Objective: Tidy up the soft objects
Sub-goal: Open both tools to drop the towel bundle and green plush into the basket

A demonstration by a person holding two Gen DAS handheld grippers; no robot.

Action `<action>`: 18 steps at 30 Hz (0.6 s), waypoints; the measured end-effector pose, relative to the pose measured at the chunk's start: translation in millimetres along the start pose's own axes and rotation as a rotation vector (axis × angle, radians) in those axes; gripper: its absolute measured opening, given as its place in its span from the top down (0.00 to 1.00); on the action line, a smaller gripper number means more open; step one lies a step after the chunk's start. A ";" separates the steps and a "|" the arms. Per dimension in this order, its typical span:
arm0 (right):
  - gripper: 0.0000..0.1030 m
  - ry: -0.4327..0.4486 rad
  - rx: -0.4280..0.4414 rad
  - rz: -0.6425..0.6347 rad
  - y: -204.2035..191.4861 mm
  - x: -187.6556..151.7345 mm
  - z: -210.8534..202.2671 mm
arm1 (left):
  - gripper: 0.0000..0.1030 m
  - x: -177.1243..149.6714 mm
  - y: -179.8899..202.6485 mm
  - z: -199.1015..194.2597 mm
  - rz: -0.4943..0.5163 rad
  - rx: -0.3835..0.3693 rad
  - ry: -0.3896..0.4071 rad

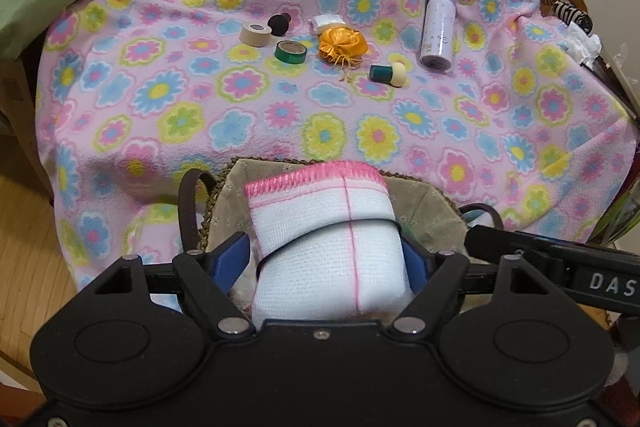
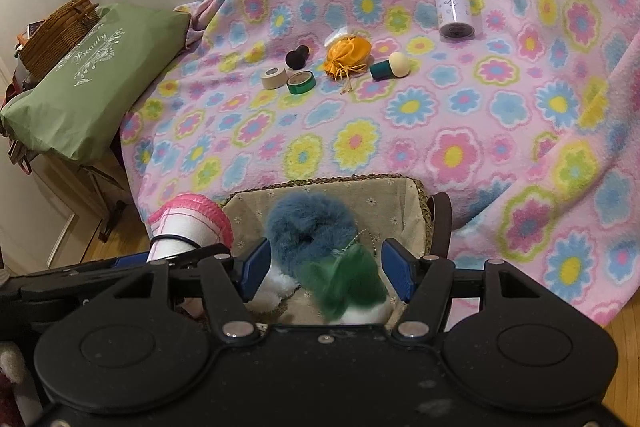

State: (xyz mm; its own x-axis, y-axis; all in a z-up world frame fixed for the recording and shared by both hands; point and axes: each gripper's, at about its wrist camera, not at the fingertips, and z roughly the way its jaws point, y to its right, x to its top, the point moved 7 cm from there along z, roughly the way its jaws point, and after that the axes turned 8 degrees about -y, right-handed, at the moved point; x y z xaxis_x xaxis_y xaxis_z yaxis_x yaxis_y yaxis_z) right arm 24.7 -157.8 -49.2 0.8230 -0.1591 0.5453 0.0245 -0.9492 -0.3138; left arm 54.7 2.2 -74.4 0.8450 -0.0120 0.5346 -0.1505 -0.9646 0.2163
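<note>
Over the lined basket (image 1: 424,203), at the near edge of the flowered blanket (image 1: 280,115), the left gripper (image 1: 326,259) has a rolled white cloth (image 1: 320,227) with pink stitching between its blue pads; whether they press it I cannot tell. Only the right-wrist view shows the right gripper (image 2: 326,269) spread around one blue pompom (image 2: 312,227) and one green pompom (image 2: 344,283) without touching. Farther back lie two tape rolls, two sponge puffs, one orange pouch (image 1: 342,45) and one bottle (image 1: 439,27).
</note>
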 end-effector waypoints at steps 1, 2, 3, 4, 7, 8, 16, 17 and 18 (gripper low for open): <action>0.40 0.001 0.000 0.000 0.1 0.0 -0.2 | 0.29 0.2 -0.6 1.1 -0.002 0.001 -0.004; 0.40 0.002 0.000 0.000 0.0 0.2 -0.4 | 0.29 -0.1 -1.4 2.3 -0.007 -0.002 -0.011; 0.39 0.003 0.000 0.001 0.3 0.3 -0.6 | 0.28 -0.3 -1.8 2.9 -0.012 -0.005 -0.014; 0.38 0.003 -0.001 0.003 0.6 0.4 -0.4 | 0.28 -0.5 -2.4 3.2 -0.015 -0.007 -0.016; 0.38 0.003 -0.001 0.009 1.5 -0.2 -0.8 | 0.28 -0.6 -2.1 2.5 -0.014 -0.006 -0.016; 0.38 0.004 -0.001 0.009 1.5 -0.2 -1.0 | 0.28 -0.8 -1.7 2.2 -0.012 -0.006 -0.016; 0.37 0.003 -0.001 0.014 1.0 -1.1 -0.8 | 0.28 -1.7 -1.4 2.5 -0.008 -0.003 -0.020; 0.37 0.002 0.000 0.015 1.5 -1.3 -1.1 | 0.28 -1.8 -1.6 2.7 -0.008 -0.002 -0.021; 0.37 0.002 0.000 0.016 1.6 -1.4 -1.2 | 0.28 -2.0 -1.4 2.9 -0.008 0.000 -0.022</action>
State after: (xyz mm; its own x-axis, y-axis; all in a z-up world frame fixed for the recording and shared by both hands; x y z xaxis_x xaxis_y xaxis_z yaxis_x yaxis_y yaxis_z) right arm 22.9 -159.4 -49.6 0.8222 -0.1745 0.5418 0.0115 -0.9465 -0.3224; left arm 54.7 2.8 -78.2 0.8571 -0.0103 0.5150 -0.1442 -0.9646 0.2206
